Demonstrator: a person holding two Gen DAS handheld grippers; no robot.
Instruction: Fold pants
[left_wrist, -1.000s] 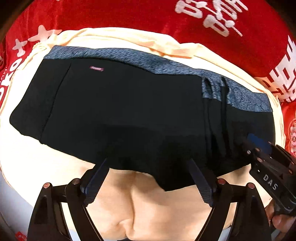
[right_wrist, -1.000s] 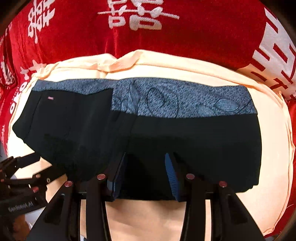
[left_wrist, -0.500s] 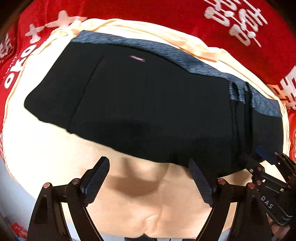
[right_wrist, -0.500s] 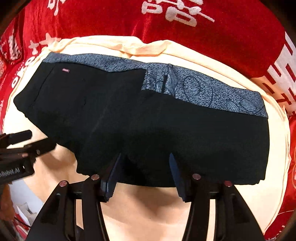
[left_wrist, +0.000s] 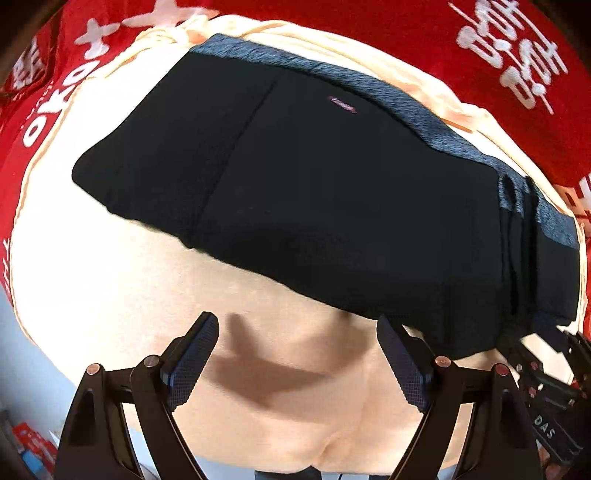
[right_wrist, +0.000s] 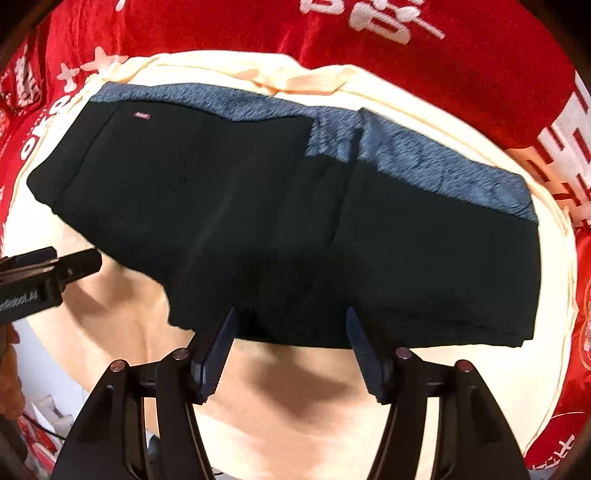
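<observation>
Fingers: the left gripper (left_wrist: 297, 354) has its two black textured fingers (left_wrist: 192, 360) spread wide, released, holding nothing; the gap between them frames bare cream cloth and a shadow, with the right finger's tip at the near hem of the garment. The right gripper (right_wrist: 290, 345) is likewise released, jaws parted and empty, both fingertips (right_wrist: 216, 352) at or just over the near hem; contact cannot be confirmed.

Red velvet cloth with white printed characters (right_wrist: 480, 74): covers the far and side margins of both views.

Cream-peach fabric sheet (left_wrist: 110, 288): lies over the red cloth, wrinkled near the grippers, bunched along its far edge.

Black folded pants with a mottled blue-grey waistband (right_wrist: 258, 221): lie flat on the cream sheet, waistband along the far edge, one layer folded over the other, the fold edge right of centre in the left wrist view.

Small pink label (left_wrist: 341, 104): on the black fabric just below the waistband.
</observation>
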